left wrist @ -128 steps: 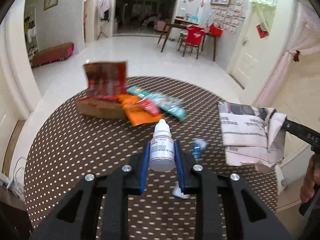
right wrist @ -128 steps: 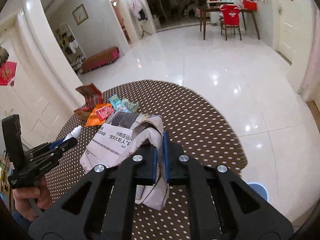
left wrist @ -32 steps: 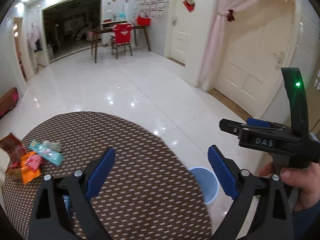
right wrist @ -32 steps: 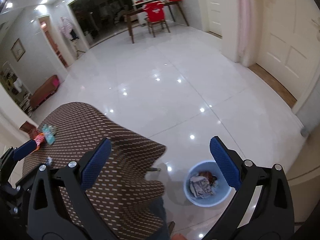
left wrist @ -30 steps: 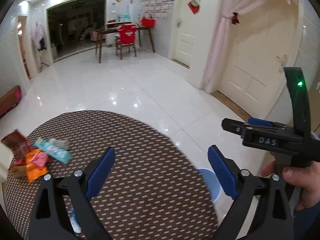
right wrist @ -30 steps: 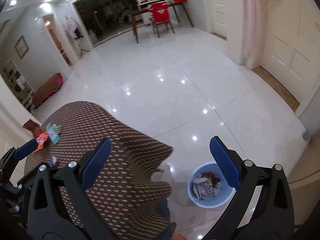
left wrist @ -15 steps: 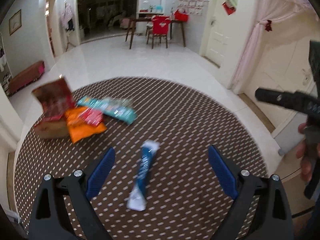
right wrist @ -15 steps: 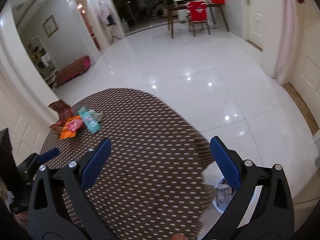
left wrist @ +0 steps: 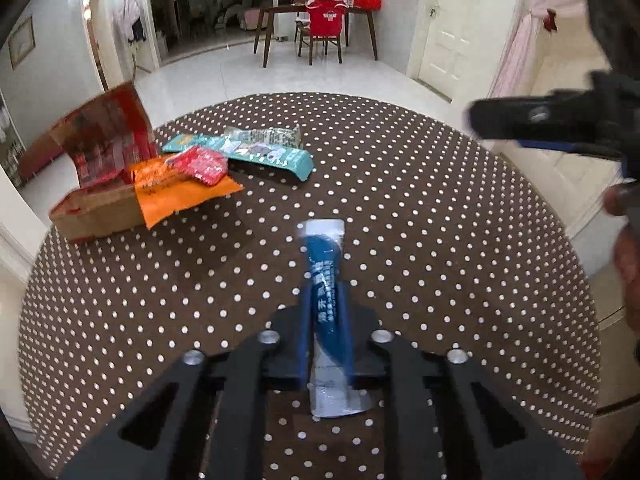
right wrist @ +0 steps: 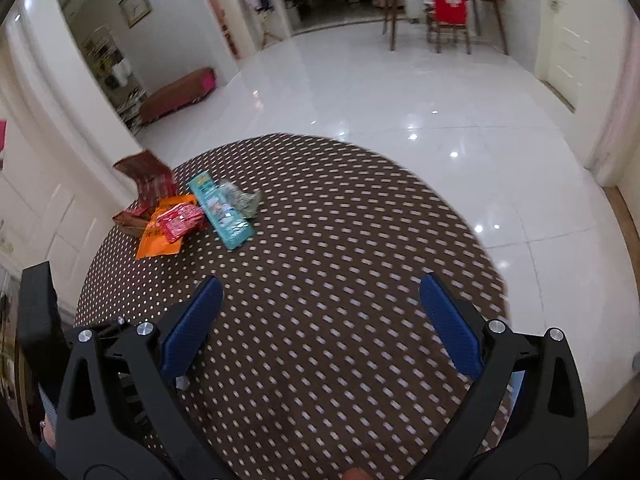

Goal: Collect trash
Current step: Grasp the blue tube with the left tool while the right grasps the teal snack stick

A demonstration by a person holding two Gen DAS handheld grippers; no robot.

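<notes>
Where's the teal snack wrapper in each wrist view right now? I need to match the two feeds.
Left wrist: teal wrapper lies upper left of centre, beyond the left gripper.
Right wrist: teal wrapper lies left of centre, far side of the table.
Shared landmark: the orange wrapper beside it.

Even indoor ceiling light; glare spots on the glossy floor (right wrist: 420, 112). Strong fisheye curvature with dark corner vignetting. Motion blur smears the blue sachet (left wrist: 326, 280) and the right gripper (left wrist: 560, 120); soft shadows on the table (left wrist: 440, 240).
</notes>
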